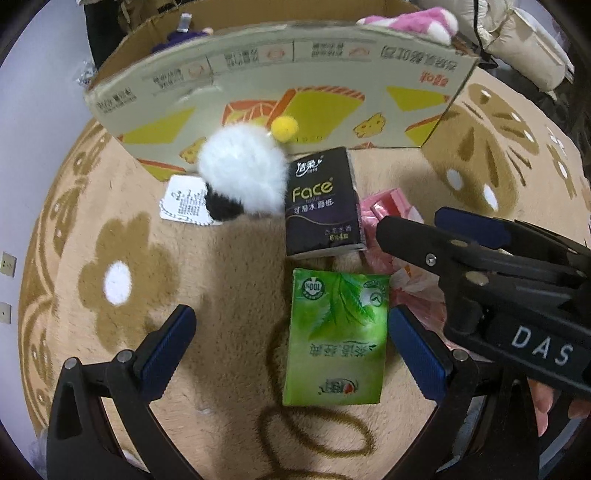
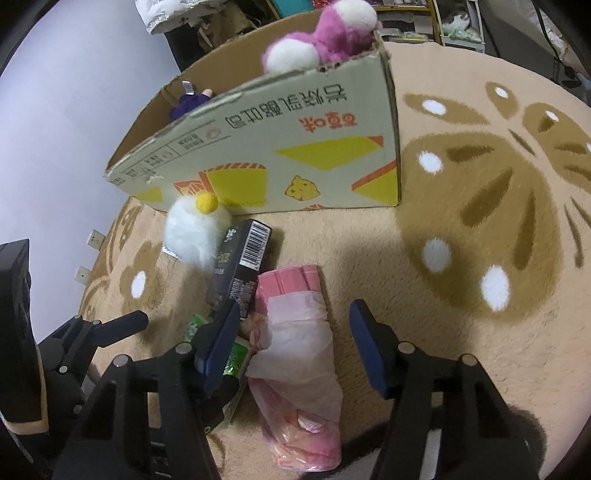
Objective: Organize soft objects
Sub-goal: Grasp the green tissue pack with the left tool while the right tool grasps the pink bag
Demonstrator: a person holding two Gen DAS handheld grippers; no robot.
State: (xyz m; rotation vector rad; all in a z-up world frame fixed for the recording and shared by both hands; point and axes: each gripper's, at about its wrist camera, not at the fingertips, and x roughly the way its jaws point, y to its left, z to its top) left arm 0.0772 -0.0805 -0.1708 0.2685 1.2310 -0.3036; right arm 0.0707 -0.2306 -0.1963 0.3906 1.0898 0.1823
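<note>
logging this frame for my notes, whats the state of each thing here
left hand-held gripper: open, green tissue pack between its fingers
right hand-held gripper: open over pink plastic bag
green tissue pack: flat on rug
black tissue pack: on rug
pink plastic bag: crumpled
white fluffy plush: outside box
cardboard box: open, pink plush toy inside

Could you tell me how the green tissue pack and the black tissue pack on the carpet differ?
The green tissue pack is bright green with leaf artwork; the black tissue pack is dark with gold "Face" lettering. The green one's print reads upside down in the left wrist view, the black one's upright. The green pack lies between the open fingers of the left hand-held gripper; the black pack lies farther off, beside the white fluffy toy. Both are soft rectangular packs on the carpet.
</note>
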